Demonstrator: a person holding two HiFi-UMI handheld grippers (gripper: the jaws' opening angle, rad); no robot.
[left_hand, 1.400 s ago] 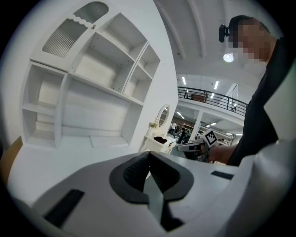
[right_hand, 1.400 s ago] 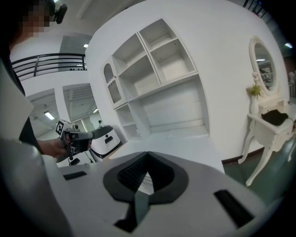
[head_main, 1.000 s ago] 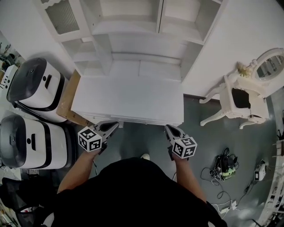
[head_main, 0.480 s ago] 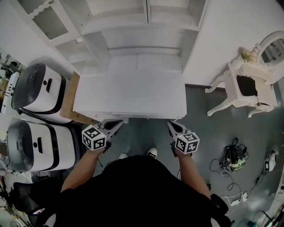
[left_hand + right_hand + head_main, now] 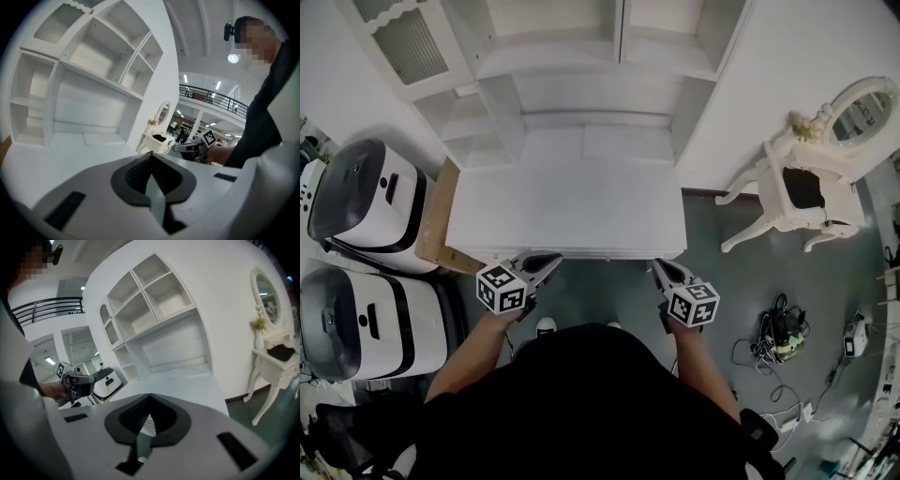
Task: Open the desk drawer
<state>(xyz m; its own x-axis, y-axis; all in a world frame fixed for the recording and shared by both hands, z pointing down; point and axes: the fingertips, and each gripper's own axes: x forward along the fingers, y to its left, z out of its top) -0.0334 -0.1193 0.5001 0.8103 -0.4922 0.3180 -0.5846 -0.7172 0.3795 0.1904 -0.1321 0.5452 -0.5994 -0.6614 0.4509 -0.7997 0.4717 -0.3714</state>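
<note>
Just before the front edge of the white wooden desk (image 5: 572, 208), the left gripper (image 5: 547, 263) hovers left of middle and the right gripper (image 5: 659, 268) hovers near the right corner. Both have their jaws pressed together on nothing.

Smooth, matt white-painted desk (image 5: 567, 211)

The white desk (image 5: 567, 202) is standing beneath its open shelving, and its drawer (image 5: 581, 255) is sitting pushed in, showing only as a thin white strip along the front edge.

desk (image 5: 567, 206) front: floor (image 5: 600, 286) open | left: wooden board (image 5: 434, 220), white machines (image 5: 366, 192) | right: chair (image 5: 792, 192) well apart
</note>
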